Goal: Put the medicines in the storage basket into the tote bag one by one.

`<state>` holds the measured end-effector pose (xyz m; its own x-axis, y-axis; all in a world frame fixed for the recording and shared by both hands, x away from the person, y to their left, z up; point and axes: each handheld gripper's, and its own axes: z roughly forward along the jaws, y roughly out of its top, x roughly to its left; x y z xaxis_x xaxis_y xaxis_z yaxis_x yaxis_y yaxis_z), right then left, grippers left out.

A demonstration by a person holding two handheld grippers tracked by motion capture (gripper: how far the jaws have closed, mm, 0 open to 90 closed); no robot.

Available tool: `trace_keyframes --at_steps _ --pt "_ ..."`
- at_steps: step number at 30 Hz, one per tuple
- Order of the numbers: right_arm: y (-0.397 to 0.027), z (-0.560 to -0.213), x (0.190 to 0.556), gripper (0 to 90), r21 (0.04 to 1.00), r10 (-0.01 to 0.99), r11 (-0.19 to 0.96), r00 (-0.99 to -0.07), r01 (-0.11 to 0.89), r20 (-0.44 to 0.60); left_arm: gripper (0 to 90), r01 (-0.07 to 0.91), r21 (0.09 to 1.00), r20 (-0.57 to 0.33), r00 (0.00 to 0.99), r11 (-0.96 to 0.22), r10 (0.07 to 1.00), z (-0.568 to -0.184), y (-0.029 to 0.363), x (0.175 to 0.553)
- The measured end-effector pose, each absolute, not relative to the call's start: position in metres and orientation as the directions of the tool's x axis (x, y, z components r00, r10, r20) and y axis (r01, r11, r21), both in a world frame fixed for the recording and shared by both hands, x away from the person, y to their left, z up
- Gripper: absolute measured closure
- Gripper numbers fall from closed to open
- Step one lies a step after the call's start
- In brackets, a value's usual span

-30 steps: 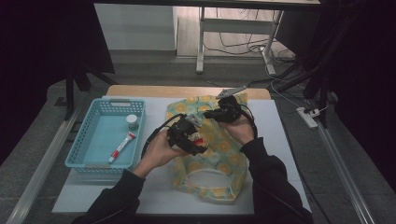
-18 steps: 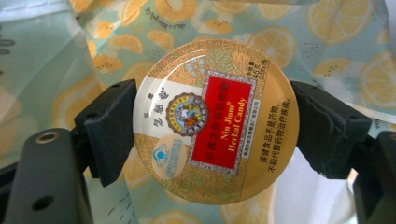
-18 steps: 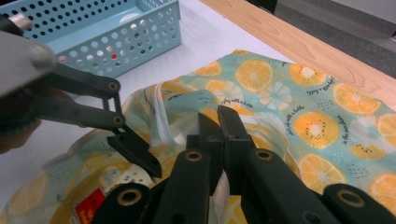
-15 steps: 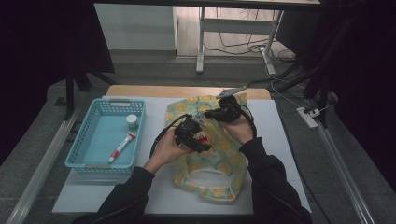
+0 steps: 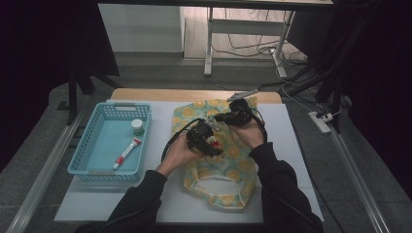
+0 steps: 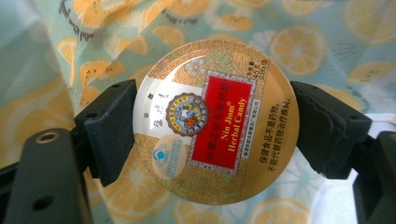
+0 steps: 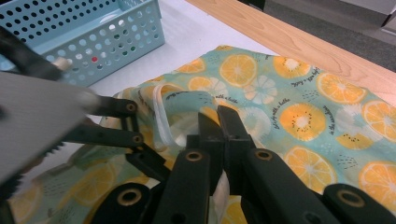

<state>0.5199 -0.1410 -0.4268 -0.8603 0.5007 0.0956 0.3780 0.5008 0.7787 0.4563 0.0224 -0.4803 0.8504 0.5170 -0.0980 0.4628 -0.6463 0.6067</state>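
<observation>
The round gold herbal-candy tin (image 6: 215, 122) is clamped between the left hand-held gripper (image 6: 212, 135) jaws, now lower and nearer the citrus-print fabric bag (image 5: 228, 160). The right hand-held gripper (image 7: 217, 123), closed, pinches the bag's rim, so bagging looks imminent.

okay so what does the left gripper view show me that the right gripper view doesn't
Left gripper view: a round gold candy tin with a red label reading Nin Jiom Herbal Candy, clamped at its rim between the left gripper's two black jaws.

Right gripper view: the blue perforated basket, the white table mat, the wooden table edge, and the right gripper with jaws shut on the bag's white-trimmed hem, lifting it.

Shared by both: the teal fabric bag printed with orange and lemon slices, lying under the grippers.
</observation>
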Motion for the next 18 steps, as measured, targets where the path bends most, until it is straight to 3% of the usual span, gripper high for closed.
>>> trace_keyframes --at_steps 18 --pt "-0.139 -0.432 0.524 90.0 0.769 0.517 0.508 -0.852 0.388 0.088 20.3 0.474 0.573 -0.052 0.835 -0.669 0.548 -0.509 0.02 0.47"
